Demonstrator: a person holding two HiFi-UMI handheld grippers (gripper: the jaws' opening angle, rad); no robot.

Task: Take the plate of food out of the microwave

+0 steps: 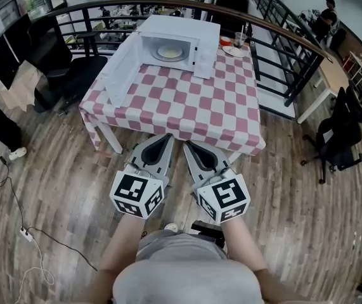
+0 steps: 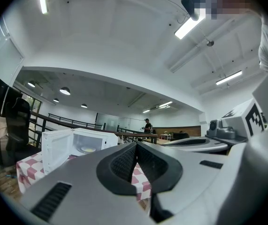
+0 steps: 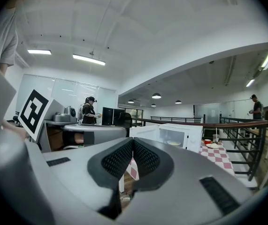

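A white microwave [image 1: 175, 43] stands at the far side of a table [image 1: 187, 109] covered with a pink-and-white check cloth. Its door [image 1: 122, 65] hangs wide open to the left. Inside sits a pale plate of food [image 1: 170, 52], also seen in the left gripper view as the plate [image 2: 88, 149] and in the right gripper view as the plate [image 3: 173, 143]. Both grippers are held side by side, short of the table's near edge and pointing level at it. My left gripper [image 1: 167, 137] [image 2: 136, 144] is shut and empty. The right gripper [image 1: 187, 145] [image 3: 133, 139] is shut too, holding nothing.
A dish and cups [image 1: 234, 46] sit at the table's far right corner beside the microwave. A dark curved railing [image 1: 276, 24] runs behind the table. Office chairs [image 1: 339, 138] stand at the right, a black chair [image 1: 73, 75] at the left. A cable [image 1: 25, 233] lies on the wooden floor.
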